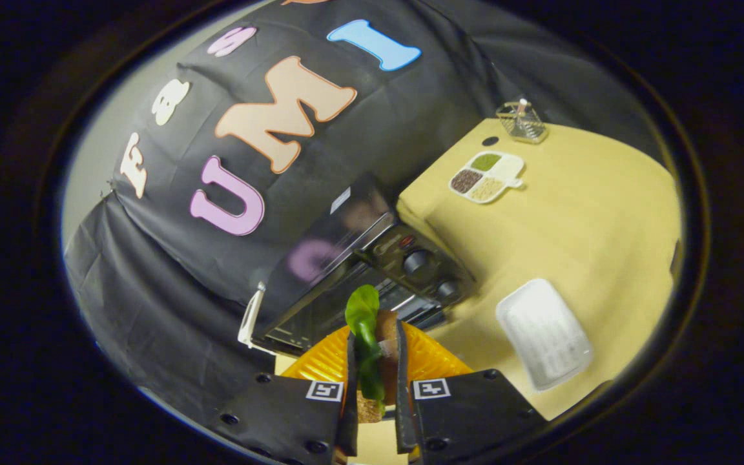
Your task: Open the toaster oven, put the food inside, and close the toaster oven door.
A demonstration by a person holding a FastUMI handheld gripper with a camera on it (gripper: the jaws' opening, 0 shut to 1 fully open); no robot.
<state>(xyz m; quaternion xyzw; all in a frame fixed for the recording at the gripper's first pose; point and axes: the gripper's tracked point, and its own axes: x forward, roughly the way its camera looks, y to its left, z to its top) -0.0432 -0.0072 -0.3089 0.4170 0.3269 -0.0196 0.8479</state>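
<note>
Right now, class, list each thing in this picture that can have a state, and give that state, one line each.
Gripper: jaws shut on the sandwich.
Sandwich: held between the jaws, lifted over the orange plate, green leaf sticking out.
Orange plate: beneath the jaws.
Toaster oven: just ahead; whether its door is open cannot be told.
White tray: empty, on the table.
Divided dish: three compartments filled, one empty.

There's the tool [375,381], two broad flat blocks dotted with round screw heads along their edges, each wearing a small square black-and-white marker, with two slim upright fingers [402,387] rising between them.
</note>
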